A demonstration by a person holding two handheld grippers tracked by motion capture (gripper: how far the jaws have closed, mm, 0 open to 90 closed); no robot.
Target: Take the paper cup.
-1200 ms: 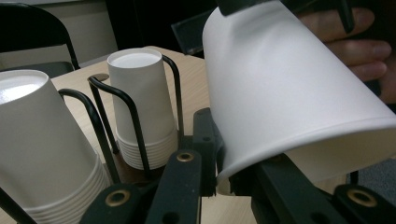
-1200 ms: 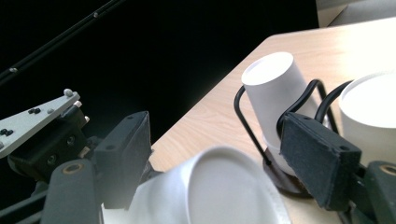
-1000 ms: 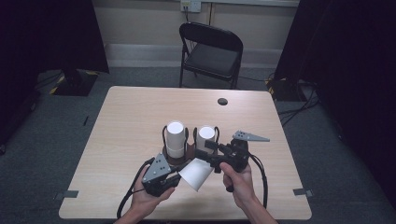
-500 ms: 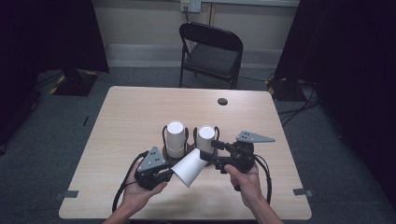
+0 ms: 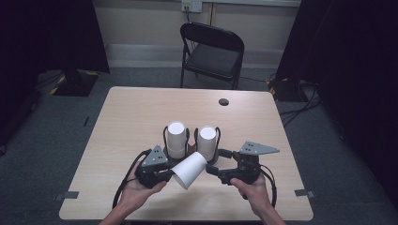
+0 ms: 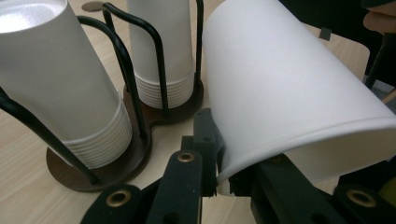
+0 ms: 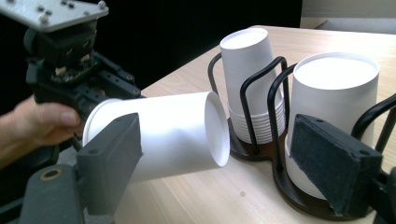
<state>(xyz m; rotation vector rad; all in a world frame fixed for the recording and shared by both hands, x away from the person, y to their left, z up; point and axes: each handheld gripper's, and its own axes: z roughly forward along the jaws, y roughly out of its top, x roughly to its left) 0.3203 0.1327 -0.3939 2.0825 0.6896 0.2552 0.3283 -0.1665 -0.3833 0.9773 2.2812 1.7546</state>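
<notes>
Handover is finishing: the left tongs are clamping the rim of the loose paper cup, which is lying on its side above the surface just before the cup rack. Right tongs have just been opening, jaws apart beside the cup's base, nothing gripped. Next the right tongs probably need to be backing away; open room is lying behind them, with the near surface edge close.
</notes>
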